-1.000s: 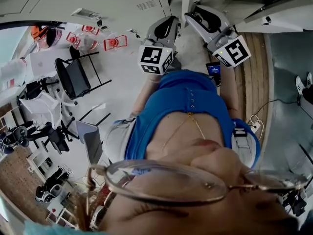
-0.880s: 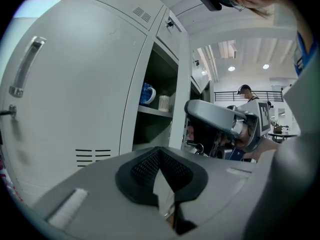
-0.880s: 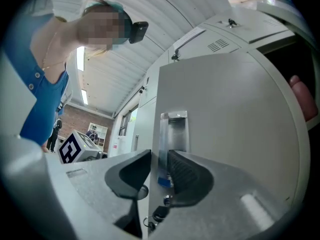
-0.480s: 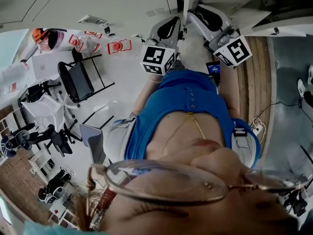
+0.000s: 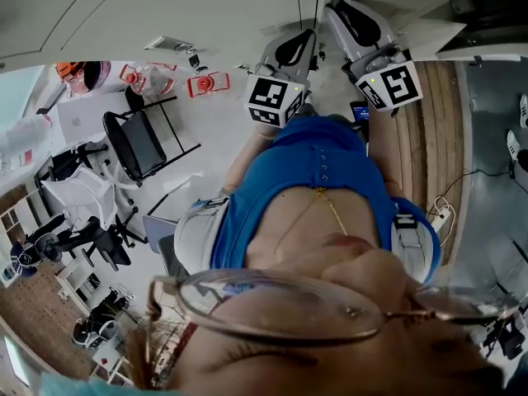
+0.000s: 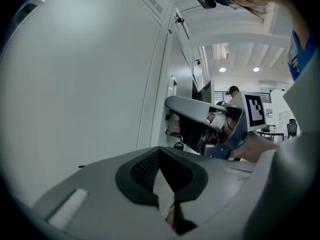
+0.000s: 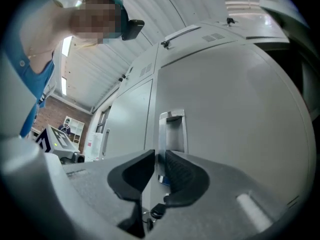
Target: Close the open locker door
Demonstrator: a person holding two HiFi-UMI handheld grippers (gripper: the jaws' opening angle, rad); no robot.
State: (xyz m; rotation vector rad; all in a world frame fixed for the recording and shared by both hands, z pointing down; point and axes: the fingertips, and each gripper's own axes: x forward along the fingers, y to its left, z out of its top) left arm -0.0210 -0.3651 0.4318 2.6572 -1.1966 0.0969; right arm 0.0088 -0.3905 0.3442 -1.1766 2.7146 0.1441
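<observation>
The grey locker door (image 7: 235, 109) fills the right gripper view, and its recessed metal handle (image 7: 172, 131) stands just beyond my right gripper (image 7: 159, 156). Its jaws have just been closing and a narrow slot remains between them. The handle's rim shows through the slot, and I cannot tell whether anything is pinched. A key (image 7: 155, 211) hangs below the jaws. In the head view my right gripper (image 5: 337, 13) and left gripper (image 5: 308, 35) both reach to the locker fronts (image 5: 165, 7). My left gripper (image 6: 161, 151) is shut on nothing, facing a closed locker front (image 6: 90, 84).
A dark open locker compartment (image 5: 495, 7) lies at the top right. Left of me on the floor are a black folding chair (image 5: 140, 143) and red items (image 5: 206, 82). A power strip (image 5: 437, 214) lies by the wooden strip (image 5: 429, 139). A person (image 6: 233, 90) stands far off.
Both grippers have moved a little closer to the lockers, and the left gripper's marker cube has shifted right. The chair and floor clutter have slid rightward in the head view.
</observation>
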